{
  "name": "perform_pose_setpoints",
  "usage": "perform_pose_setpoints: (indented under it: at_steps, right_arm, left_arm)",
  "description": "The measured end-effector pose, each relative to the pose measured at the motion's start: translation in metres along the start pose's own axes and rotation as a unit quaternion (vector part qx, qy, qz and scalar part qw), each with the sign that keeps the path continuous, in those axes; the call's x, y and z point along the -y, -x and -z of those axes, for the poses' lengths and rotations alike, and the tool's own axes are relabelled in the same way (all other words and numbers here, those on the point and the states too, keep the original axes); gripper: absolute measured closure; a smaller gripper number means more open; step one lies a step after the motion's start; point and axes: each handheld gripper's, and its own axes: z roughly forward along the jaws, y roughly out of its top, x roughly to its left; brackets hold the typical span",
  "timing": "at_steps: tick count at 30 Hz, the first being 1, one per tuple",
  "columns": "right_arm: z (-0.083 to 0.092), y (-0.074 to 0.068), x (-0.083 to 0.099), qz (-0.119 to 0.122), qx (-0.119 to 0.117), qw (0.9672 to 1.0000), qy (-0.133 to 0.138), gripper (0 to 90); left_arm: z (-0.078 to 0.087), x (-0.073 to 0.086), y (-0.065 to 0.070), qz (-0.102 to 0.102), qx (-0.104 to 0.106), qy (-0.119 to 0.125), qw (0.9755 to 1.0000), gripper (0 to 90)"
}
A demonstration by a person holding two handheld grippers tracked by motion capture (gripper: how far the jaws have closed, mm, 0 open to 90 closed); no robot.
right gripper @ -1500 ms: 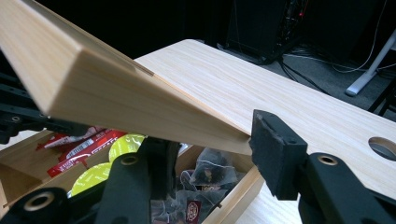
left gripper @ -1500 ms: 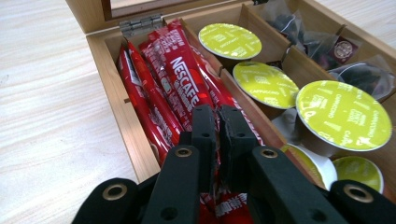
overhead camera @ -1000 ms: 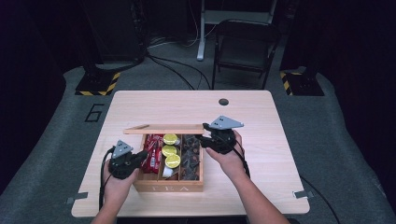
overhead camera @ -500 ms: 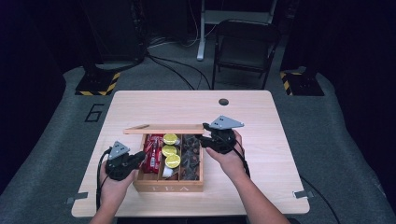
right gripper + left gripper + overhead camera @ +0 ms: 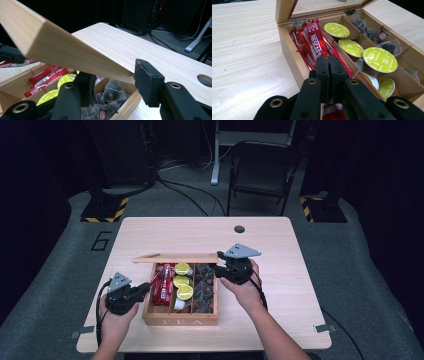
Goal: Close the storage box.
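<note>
A wooden tea box (image 5: 180,321) stands on the table with its lid (image 5: 175,257) raised. Its compartments hold red Nescafé sticks (image 5: 162,287), green-topped capsules (image 5: 181,281) and dark tea bags (image 5: 204,287). My left gripper (image 5: 146,287) sits at the box's left side, shut on one red stick (image 5: 315,42) that slants up out of the left compartment; in its own view the left gripper (image 5: 328,62) has its jaws pressed together on the stick. My right gripper (image 5: 220,262) is shut on the lid's right corner. In the right gripper view the lid (image 5: 62,47) runs between the jaws of the right gripper (image 5: 116,80).
The light wooden table (image 5: 300,310) has bare room to the left, right and behind the box. A round cable hole (image 5: 239,229) lies near its far edge. A black folding chair (image 5: 262,170) and cables stand on the floor beyond.
My left gripper has drawn slightly left, away from the box, with the red stick in it. The right gripper and the lid have stayed still.
</note>
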Motion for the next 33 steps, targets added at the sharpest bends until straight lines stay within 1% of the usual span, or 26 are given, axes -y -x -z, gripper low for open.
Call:
perform_pose_setpoints:
  at_steps: [2,3,5,7,9,11,16,17,18,19,20,22,24,32,33]
  right_arm:
    - [0.0,0.001,0.0,0.003,-0.002,1.0,0.0,52.0]
    - [-0.001,0.001,0.0,0.004,-0.003,1.0,0.0,51.9]
    - [-0.001,0.001,0.0,0.002,-0.003,1.0,0.0,51.9]
    - [-0.001,0.001,0.0,-0.005,-0.002,1.0,-0.002,51.9]
    - [-0.001,0.001,0.0,0.0,-0.004,1.0,-0.002,51.9]
    - [-0.001,0.001,0.0,-0.002,-0.002,1.0,-0.001,51.9]
    - [0.0,0.001,0.0,0.0,-0.006,1.0,-0.002,51.9]
    - [0.0,0.001,0.0,0.0,-0.005,1.0,-0.002,51.9]
    - [-0.001,0.001,0.0,-0.001,-0.003,1.0,-0.002,51.9]
    - [-0.001,0.001,0.0,-0.001,-0.003,1.0,-0.002,51.9]
    - [-0.001,0.001,0.0,0.0,-0.004,1.0,-0.002,51.9]
    - [0.0,0.001,0.0,0.0,-0.005,1.0,-0.002,51.9]
    - [-0.001,0.001,0.0,0.0,-0.005,1.0,-0.002,51.9]
    - [-0.001,0.001,0.0,0.003,-0.005,1.0,-0.001,51.9]
    - [-0.001,0.001,0.0,0.003,-0.005,1.0,-0.002,51.9]
  left_arm:
    - [0.001,0.001,-0.001,0.003,-0.003,0.004,1.0,87.1]
    - [0.003,0.001,-0.002,0.003,-0.002,0.001,1.0,87.2]
    - [0.004,0.001,-0.004,0.002,-0.005,0.002,1.0,87.2]
    - [0.004,0.001,-0.006,0.005,-0.007,0.004,1.0,87.2]
    - [0.006,0.001,-0.008,0.007,-0.008,0.002,0.9999,87.2]
    - [0.007,0.002,-0.01,0.01,-0.011,0.004,0.9999,87.2]
    - [0.011,0.002,-0.016,0.015,-0.018,0.008,0.9997,87.3]
    - [0.01,0.003,-0.018,0.019,-0.022,0.014,0.9995,87.3]
    - [0.01,0.003,-0.019,0.02,-0.023,0.016,0.9994,87.3]
    - [0.012,0.004,-0.021,0.021,-0.021,0.01,0.9995,87.3]
    - [0.01,0.004,-0.021,0.028,-0.025,0.021,0.9991,87.3]
    - [0.01,0.006,-0.026,0.031,-0.028,0.022,0.9989,87.3]
    - [0.011,0.007,-0.03,0.033,-0.028,0.018,0.9989,87.2]
    - [0.01,0.015,-0.051,0.044,-0.046,0.018,0.9978,87.2]
    - [0.009,0.017,-0.054,0.049,-0.049,0.02,0.9974,87.2]
